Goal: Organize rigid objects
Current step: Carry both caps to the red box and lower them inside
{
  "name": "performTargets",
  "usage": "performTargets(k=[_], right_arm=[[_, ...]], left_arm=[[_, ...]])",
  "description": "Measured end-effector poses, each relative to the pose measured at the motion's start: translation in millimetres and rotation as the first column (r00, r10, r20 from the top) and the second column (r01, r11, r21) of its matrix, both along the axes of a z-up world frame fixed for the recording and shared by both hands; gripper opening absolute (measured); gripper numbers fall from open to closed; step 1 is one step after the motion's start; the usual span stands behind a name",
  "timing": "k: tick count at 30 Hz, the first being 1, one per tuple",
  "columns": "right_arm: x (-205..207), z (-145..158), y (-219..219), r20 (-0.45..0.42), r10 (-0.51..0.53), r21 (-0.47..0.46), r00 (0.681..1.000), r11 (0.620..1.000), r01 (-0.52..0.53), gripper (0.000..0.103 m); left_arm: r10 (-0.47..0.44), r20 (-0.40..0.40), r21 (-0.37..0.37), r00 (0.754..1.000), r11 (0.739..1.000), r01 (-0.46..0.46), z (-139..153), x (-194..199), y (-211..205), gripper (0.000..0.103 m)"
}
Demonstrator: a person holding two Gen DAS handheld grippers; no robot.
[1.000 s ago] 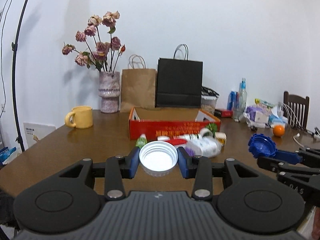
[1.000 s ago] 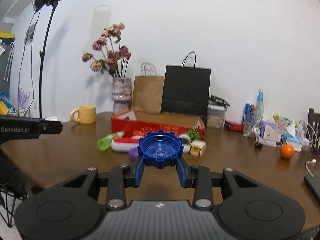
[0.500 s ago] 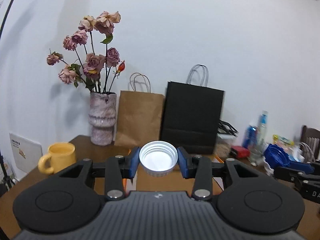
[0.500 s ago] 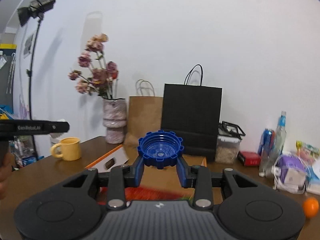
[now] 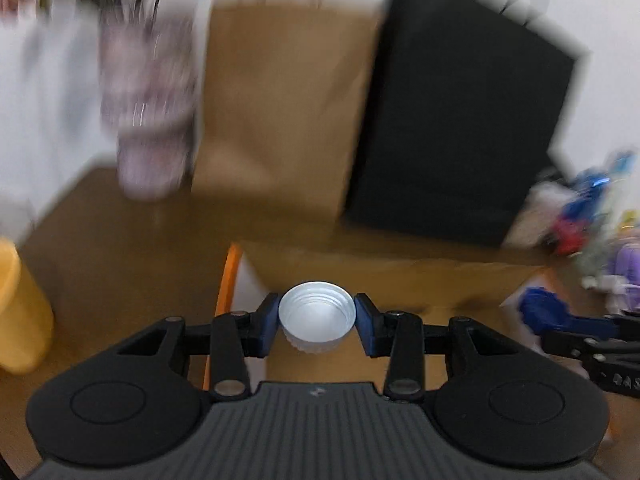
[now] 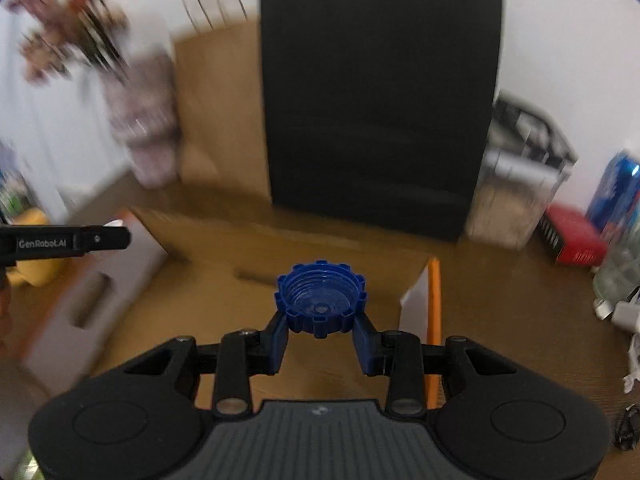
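Above the open cardboard box (image 5: pixel 400 280) on the bench (image 5: pixel 120 248), we hold the left tongs (image 5: pixel 317 318) clamped on a white cap (image 5: pixel 317 316), hollow side up. The right tongs (image 6: pixel 320 332) grip a blue notched cap (image 6: pixel 320 300) over the same box. Behind it stand a brown paper bag (image 5: pixel 280 112), a black bag (image 6: pixel 380 100) and a blurred vase (image 5: pixel 148 104).

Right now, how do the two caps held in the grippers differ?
The white cap in the left gripper is pale with a smooth round rim and fine ribbing on its side; the blue cap in the right gripper is dark blue with a notched, toothed rim. The blue cap has a small nub at its centre; the white cap's inside looks plain. Both are threaded, open side toward the camera, clamped above the cardboard box.
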State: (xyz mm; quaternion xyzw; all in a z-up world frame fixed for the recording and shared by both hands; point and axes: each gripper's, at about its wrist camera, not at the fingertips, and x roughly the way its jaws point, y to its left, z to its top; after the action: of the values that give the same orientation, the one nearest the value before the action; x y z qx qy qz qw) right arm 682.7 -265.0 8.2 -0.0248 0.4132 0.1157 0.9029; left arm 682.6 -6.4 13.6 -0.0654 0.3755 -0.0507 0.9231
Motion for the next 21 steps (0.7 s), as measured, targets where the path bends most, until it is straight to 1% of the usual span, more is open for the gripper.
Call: performTargets(k=[2,4,5,6,7,8,9,12,14,15,16,17,19,21], right_arm=[[18.8,-16.9,6.4,-0.038,0.003,-0.054,0.999,0.999,-0.005,0.034],[35.7,-31.8,11.6,-0.084,-0.013,-0.109,0.996,0.994,0.004,0.035],[41.6,-36.1,12.5,-0.096,-0.033,-0.126,0.995,0.992,0.021,0.034],[41.3,-38.4,13.1,-0.095,-0.054,-0.132,0.994,0.990,0.041,0.035],[42.0,-38.6,12.3,-0.097,-0.069,-0.123,0.993,0.991,0.057,0.042],[46.0,-37.3,10.8,-0.105,-0.085,-0.104,0.991,0.992,0.074,0.056],[49.5,-35.2,5.4,-0.116,-0.105,-0.071,0.988,0.993,0.098,0.061],[49.9,-31.0,-9.1,-0.125,-0.140,0.010,0.982,0.990,0.142,0.061],[43.5,-31.7,-13.5,-0.129,-0.142,0.021,0.981,0.989,0.146,0.062],[41.2,-31.6,-14.3,-0.135,-0.145,0.023,0.980,0.988,0.149,0.063],[38.2,-30.7,-14.2,-0.139,-0.145,0.027,0.980,0.988,0.150,0.069],[36.0,-29.7,-13.8,-0.146,-0.145,0.032,0.979,0.988,0.151,0.073],[31.5,-27.0,-12.5,-0.135,-0.156,0.026,0.978,0.987,0.161,0.073],[25.1,-17.5,-7.9,-0.113,-0.161,0.000,0.980,0.987,0.162,0.073]], left_arm=[[-0.026,-0.035,0.025,0.999,0.999,0.027,-16.4,14.3,-3.8,0.041],[-0.027,-0.042,0.058,0.999,0.998,0.029,-26.1,20.5,-8.2,0.046],[-0.027,-0.016,0.084,1.000,0.996,0.028,-27.2,20.8,-10.8,0.067],[-0.035,-0.009,0.095,0.999,0.995,0.036,-27.7,22.2,-12.2,0.076],[-0.068,-0.020,0.092,0.998,0.993,0.069,-28.3,24.4,-14.0,0.081],[-0.091,-0.026,0.097,0.996,0.991,0.093,-29.8,24.6,-15.7,0.087],[-0.113,-0.030,0.101,0.993,0.988,0.115,-31.7,24.0,-16.2,0.091],[-0.135,-0.023,0.079,0.991,0.987,0.137,-30.3,24.4,-14.9,0.092],[-0.169,-0.019,0.063,0.986,0.984,0.169,-29.0,23.3,-16.4,0.095],[-0.185,-0.020,0.060,0.982,0.981,0.186,-28.9,22.8,-20.7,0.097],[-0.193,-0.023,0.061,0.981,0.979,0.194,-28.6,24.0,-22.1,0.097],[-0.190,-0.026,0.058,0.981,0.980,0.192,-27.4,21.1,-23.7,0.097],[-0.173,-0.029,0.065,0.984,0.982,0.175,-23.7,14.2,-28.9,0.097],[-0.126,0.005,0.096,0.992,0.987,0.125,-12.2,3.7,-29.5,0.100]])
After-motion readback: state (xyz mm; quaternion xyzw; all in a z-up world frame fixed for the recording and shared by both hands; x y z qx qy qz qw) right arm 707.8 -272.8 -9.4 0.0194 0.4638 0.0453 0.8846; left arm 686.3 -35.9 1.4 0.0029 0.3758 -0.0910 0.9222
